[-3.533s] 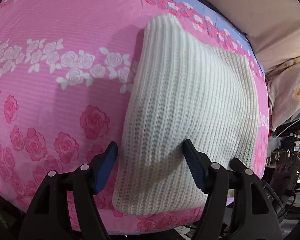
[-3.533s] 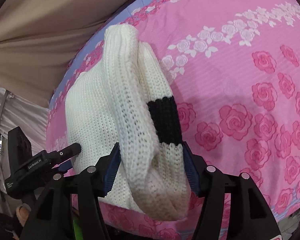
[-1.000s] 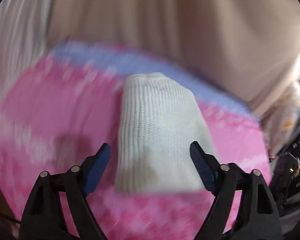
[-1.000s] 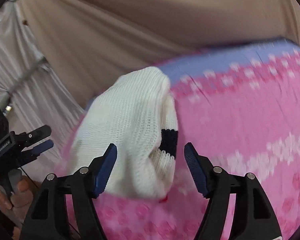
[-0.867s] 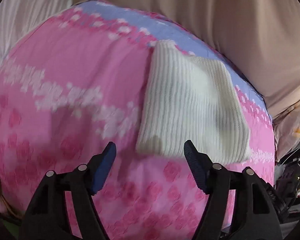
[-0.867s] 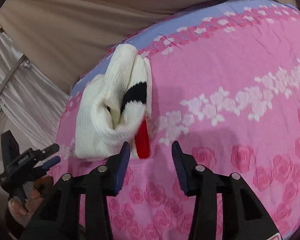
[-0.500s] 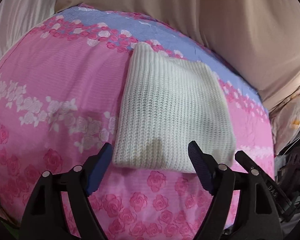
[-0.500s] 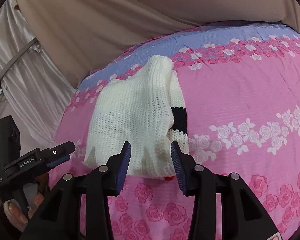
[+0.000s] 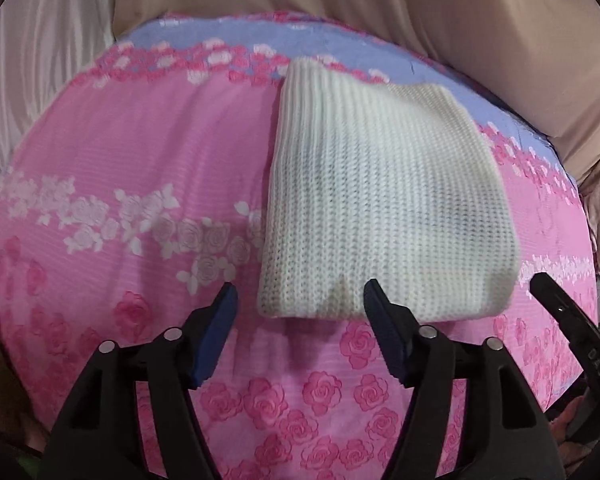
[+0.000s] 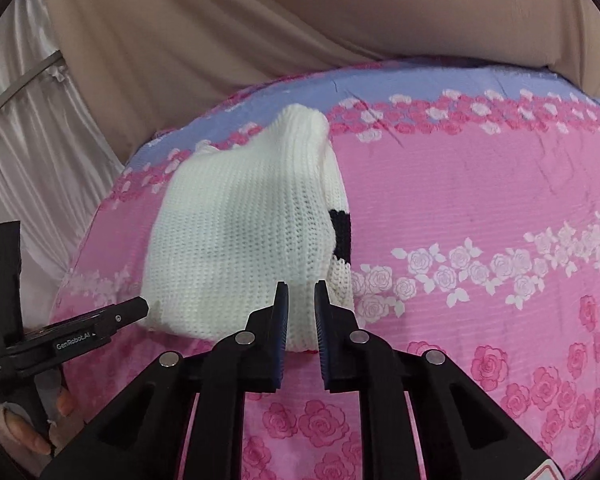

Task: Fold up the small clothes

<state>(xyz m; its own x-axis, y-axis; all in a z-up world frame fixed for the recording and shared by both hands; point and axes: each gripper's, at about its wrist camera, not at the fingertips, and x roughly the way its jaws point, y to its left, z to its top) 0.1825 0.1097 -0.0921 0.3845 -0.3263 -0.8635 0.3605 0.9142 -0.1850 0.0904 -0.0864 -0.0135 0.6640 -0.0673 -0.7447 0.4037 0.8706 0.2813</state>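
A folded white knit sweater [image 9: 384, 208] lies flat on the pink rose-print bed cover [image 9: 140, 168]. In the right wrist view the sweater [image 10: 240, 236] shows a black band [image 10: 340, 236] on a tucked sleeve at its right edge. My left gripper [image 9: 300, 300] is open and empty, just short of the sweater's near edge. My right gripper [image 10: 301, 304] has its jaws nearly closed with a narrow gap, empty, at the sweater's near right corner without holding it.
A beige curtain [image 10: 260, 20] hangs behind the bed, and a white curtain [image 10: 32, 140] hangs to the left. The left gripper's body [image 10: 60, 344] shows at the right wrist view's lower left. The bed's far edge has a blue strip [image 9: 228, 32].
Both grippers let go of the sweater, which now lies folded on the bed. The right gripper's jaws have narrowed. Both grippers pulled back slightly toward the near edge.
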